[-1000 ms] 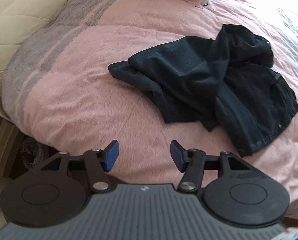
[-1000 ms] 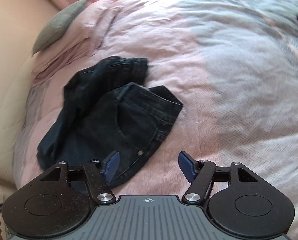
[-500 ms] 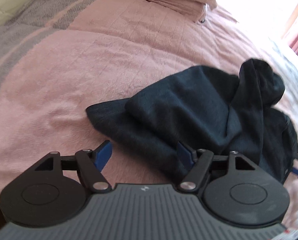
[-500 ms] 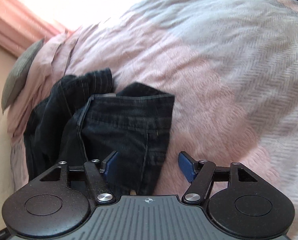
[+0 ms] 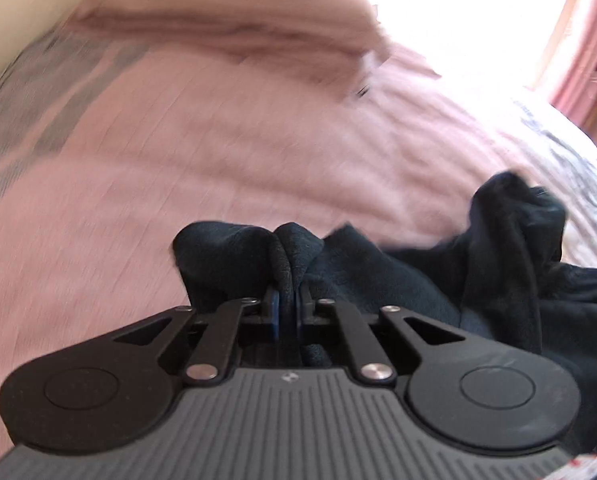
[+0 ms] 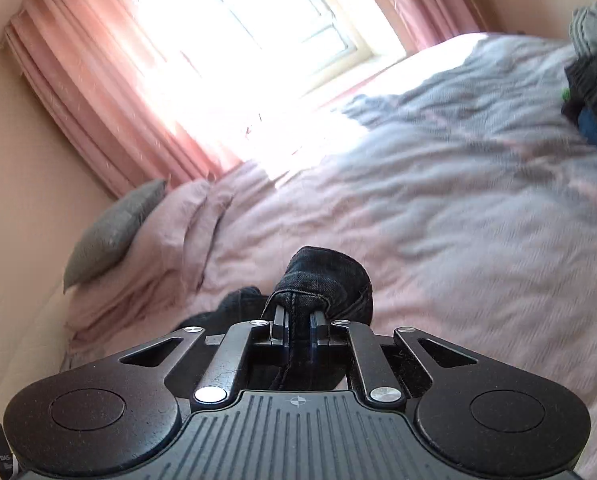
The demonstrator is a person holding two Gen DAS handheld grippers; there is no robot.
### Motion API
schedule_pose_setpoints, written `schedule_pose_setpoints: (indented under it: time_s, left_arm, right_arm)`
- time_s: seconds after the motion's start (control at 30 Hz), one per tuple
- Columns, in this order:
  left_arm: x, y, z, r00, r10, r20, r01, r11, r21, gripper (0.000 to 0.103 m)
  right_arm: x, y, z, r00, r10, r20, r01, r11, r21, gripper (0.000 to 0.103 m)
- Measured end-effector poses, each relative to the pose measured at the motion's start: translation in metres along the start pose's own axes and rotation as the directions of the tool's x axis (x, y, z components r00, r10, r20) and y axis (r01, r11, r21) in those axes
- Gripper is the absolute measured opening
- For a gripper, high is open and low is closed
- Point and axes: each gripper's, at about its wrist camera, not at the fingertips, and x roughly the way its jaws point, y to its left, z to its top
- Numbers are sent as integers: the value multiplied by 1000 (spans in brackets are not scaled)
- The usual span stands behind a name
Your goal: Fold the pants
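The dark denim pants [image 5: 398, 280] lie crumpled on the pink bed cover [image 5: 218, 160]. My left gripper [image 5: 286, 300] is shut on a bunched fold at their left end, and the rest trails off to the right. In the right wrist view my right gripper [image 6: 298, 320] has a seamed edge of the pants [image 6: 326, 276] pinched between its pads. Its jaws are closing on that cloth, which bulges out above the fingertips. More dark cloth hangs below and left of the jaws.
A pink pillow [image 5: 226, 28] lies at the head of the bed. A grey cushion [image 6: 110, 232] rests by the wall. Pink curtains [image 6: 98, 100] frame a bright window [image 6: 258, 20]. A pile of grey and blue clothes [image 6: 594, 92] sits at the bed's far right.
Both grippers went from open above the pants to shut on cloth. The left one moved in onto the pants' left end. The right one tilted upward, bringing the window into view.
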Motion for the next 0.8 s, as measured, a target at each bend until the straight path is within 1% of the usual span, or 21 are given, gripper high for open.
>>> schedule_pose_setpoints:
  time_s: [0.07, 0.1, 0.13, 0.2, 0.23, 0.27, 0.3, 0.33, 0.37, 0.4, 0.43, 0.47, 0.5, 0.53, 0.57, 0.63, 0.67, 0.7, 0.73, 0.77, 0.8]
  left_arm:
    - [8, -37, 43, 996, -49, 75, 44, 997, 64, 4]
    - [13, -60, 66, 991, -77, 107, 66, 993, 99, 4]
    - [19, -86, 89, 984, -116, 134, 98, 986, 134, 4]
    - [27, -135, 125, 968, -190, 166, 156, 968, 197, 6]
    - [32, -164, 142, 961, -219, 170, 177, 957, 229, 8]
    - [35, -184, 151, 956, -235, 174, 189, 950, 249, 17]
    - [36, -205, 156, 953, -248, 176, 196, 943, 270, 25]
    - [37, -219, 156, 953, -247, 174, 193, 941, 278, 31]
    - [39, -229, 152, 955, -246, 167, 192, 939, 285, 42]
    - [41, -233, 142, 956, -252, 152, 200, 935, 292, 46]
    - [43, -232, 128, 960, -251, 120, 208, 934, 291, 46]
    - [50, -228, 111, 969, -236, 71, 208, 938, 278, 46]
    - [54, -220, 91, 976, -217, 16, 206, 945, 256, 46]
    - [57, -208, 66, 980, -196, -39, 200, 953, 227, 46]
    - [59, -196, 46, 981, -174, -82, 188, 960, 205, 46]
    - [57, -162, -2, 978, -110, -178, 138, 979, 151, 46]
    - [53, -146, -21, 973, -85, -212, 110, 988, 107, 46]
    - [51, -131, -36, 969, -65, -240, 79, 995, 52, 50]
    - [48, -117, -50, 964, -54, -261, 52, 999, -17, 52]
    - [47, -107, -60, 961, -63, -271, 43, 996, -81, 55]
    - [47, -97, -71, 956, -93, -277, 49, 986, -159, 60]
  right_arm:
    - [-26, -3, 33, 994, -2, 113, 1, 1000, 10, 5]
    - [-38, -4, 49, 984, -11, 175, 9, 1000, 15, 5]
    - [-52, -8, 67, 969, -30, 245, 24, 999, 26, 5]
    - [-80, -19, 94, 921, -94, 377, 79, 995, 54, 5]
    - [-97, -28, 105, 886, -133, 444, 113, 991, 72, 5]
    - [-111, -37, 114, 847, -186, 499, 160, 982, 96, 6]
    - [-123, -49, 117, 813, -247, 527, 202, 969, 142, 6]
    - [-133, -66, 121, 801, -292, 522, 219, 956, 197, 6]
    - [-139, -84, 121, 806, -335, 489, 240, 939, 247, 6]
    - [-142, -101, 117, 808, -397, 434, 291, 911, 292, 7]
    - [-140, -119, 111, 821, -441, 362, 335, 887, 319, 7]
    - [-136, -135, 100, 839, -464, 286, 366, 869, 334, 7]
    - [-130, -148, 88, 850, -481, 215, 396, 852, 342, 7]
    - [-122, -162, 69, 856, -499, 138, 431, 834, 343, 8]
    - [-118, -171, 53, 856, -509, 87, 456, 825, 333, 7]
    - [-112, -181, 31, 851, -523, 43, 484, 814, 321, 7]
    - [-115, -188, 20, 857, -513, 35, 473, 813, 339, 7]
    - [-116, -192, 17, 864, -503, 38, 458, 813, 360, 7]
    - [-117, -195, 17, 867, -497, 42, 448, 813, 373, 7]
    - [-121, -201, 17, 869, -492, 41, 443, 814, 376, 7]
    - [-119, -205, 21, 871, -490, 37, 443, 815, 373, 7]
